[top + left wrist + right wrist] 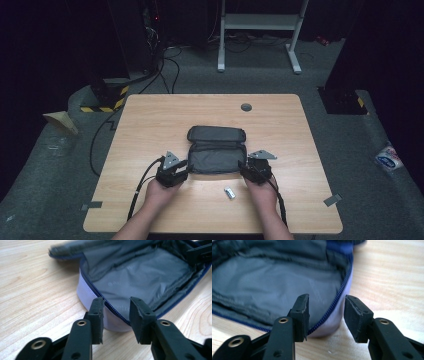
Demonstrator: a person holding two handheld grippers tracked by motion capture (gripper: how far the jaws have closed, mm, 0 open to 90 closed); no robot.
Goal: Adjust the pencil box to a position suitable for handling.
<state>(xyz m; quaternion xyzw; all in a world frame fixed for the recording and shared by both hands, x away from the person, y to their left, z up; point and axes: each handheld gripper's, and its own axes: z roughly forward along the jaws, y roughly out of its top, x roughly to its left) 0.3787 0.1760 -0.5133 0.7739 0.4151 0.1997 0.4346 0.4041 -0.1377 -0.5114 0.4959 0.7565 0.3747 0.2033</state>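
A dark grey pouch [216,159] lies open mid-table, its lid [216,134] folded back away from me. Its inside shows grey lining [140,277] and a blue zipper [342,285] along the rim. My left gripper [187,167] is at the pouch's near left corner. In the left gripper view the left gripper [116,315] has its jaws astride the corner rim, one pad on the pale outer wall [87,293], the other inside. My right gripper [243,168] is at the near right corner. The right gripper [326,315] also straddles the rim, with a slight gap at the outer pad.
A small silver-white object [229,193] lies on the wooden table [150,120] between my hands, close to the front edge. A round grey grommet [246,107] sits near the back edge. Cables [145,180] trail from both grippers. Two grey tape pieces [91,205] mark the table's front corners.
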